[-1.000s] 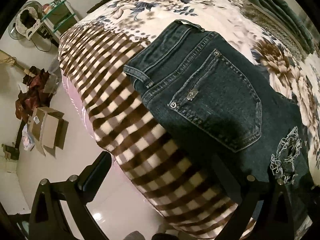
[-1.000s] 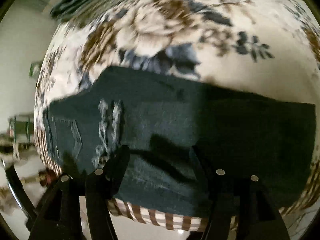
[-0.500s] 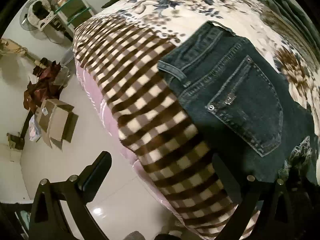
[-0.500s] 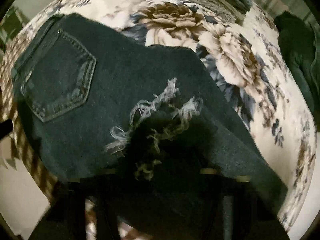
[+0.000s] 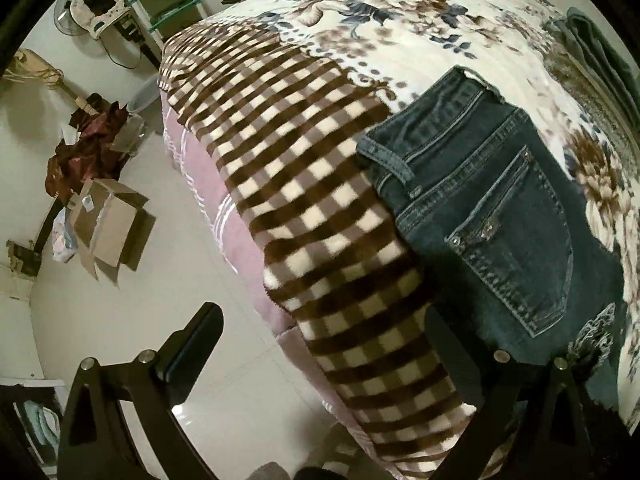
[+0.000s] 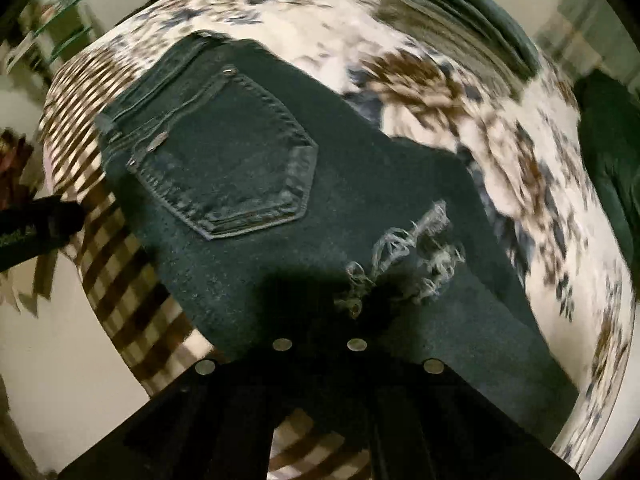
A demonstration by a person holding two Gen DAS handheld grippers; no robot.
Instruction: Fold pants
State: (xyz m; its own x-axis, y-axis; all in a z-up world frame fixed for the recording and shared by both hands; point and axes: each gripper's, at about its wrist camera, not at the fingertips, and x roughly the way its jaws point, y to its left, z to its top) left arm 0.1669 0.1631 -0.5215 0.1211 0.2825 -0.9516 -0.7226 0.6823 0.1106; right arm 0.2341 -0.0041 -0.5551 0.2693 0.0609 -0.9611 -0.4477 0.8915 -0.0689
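dark blue denim pants [image 5: 492, 216] lying on floral-and-checked blanket [image 5: 312, 200] | left gripper [image 5: 324, 344] gaping wide, holding nothing | right gripper [image 6: 320, 320] pinching together on pants

The left gripper [image 5: 324, 344] hung with its two black fingers spread wide apart, nothing between them, while the right gripper [image 6: 320, 320] had its fingers drawn close together, their tips lost in dark shadow so that whether they pinched anything could not be made out.
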